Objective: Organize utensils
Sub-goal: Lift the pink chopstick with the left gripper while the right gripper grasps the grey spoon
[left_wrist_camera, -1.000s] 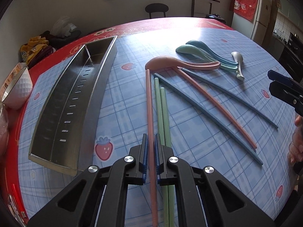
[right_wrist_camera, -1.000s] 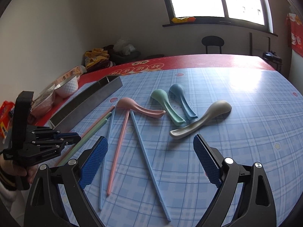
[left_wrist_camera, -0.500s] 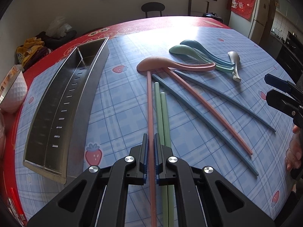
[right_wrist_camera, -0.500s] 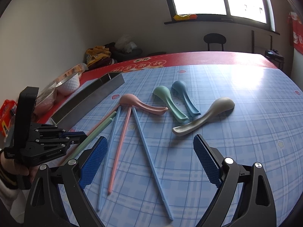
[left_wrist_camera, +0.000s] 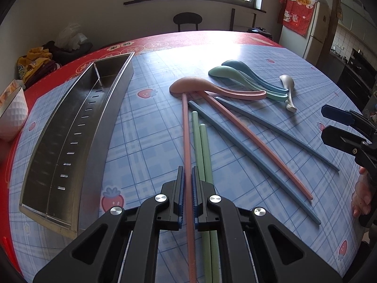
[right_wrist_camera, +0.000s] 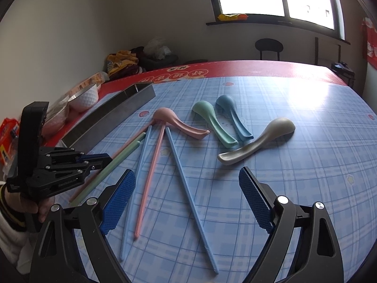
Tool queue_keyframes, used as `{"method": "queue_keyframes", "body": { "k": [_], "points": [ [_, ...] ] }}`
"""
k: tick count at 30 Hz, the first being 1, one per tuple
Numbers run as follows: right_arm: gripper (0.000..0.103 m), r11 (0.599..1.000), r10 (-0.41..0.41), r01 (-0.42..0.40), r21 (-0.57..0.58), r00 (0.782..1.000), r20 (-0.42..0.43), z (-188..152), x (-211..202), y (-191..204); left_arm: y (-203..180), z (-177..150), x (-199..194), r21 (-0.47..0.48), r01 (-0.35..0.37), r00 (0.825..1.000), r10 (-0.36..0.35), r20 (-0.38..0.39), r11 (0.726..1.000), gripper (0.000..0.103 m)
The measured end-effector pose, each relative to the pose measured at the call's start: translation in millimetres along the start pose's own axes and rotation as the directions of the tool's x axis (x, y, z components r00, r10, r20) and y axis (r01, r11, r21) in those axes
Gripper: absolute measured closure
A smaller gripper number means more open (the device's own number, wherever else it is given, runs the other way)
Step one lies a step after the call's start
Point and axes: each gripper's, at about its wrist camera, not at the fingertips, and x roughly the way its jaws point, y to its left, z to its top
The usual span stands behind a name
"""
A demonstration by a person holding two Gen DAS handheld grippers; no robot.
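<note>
Chopsticks and spoons lie spread on the worktop (left_wrist_camera: 150,146). The left hand-held gripper (left_wrist_camera: 187,195) is clenched on a pink chopstick (left_wrist_camera: 186,136), whose far tip reaches under the pink spoon (left_wrist_camera: 212,88). Two green chopsticks (left_wrist_camera: 201,151) lie just beside its right finger. The metal tray (left_wrist_camera: 70,136) stands to its left, apart from the utensils. The right hand-held gripper (right_wrist_camera: 187,198) hovers with jaws wide and closing, gripping nothing; a blue chopstick (right_wrist_camera: 188,184) and the second pink chopstick (right_wrist_camera: 150,176) lie below the gap, the grey spoon (right_wrist_camera: 259,141) beyond.
</note>
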Motion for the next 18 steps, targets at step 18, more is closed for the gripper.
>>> {"method": "queue_keyframes", "body": {
  "k": [18],
  "points": [
    [0.056,0.996,-0.085,0.079,-0.050,0.988,-0.125,41,21,-21,4,-1,-1,-0.017,0.011,1.000,-0.011,0.014,1.000,0.097]
  ]
}}
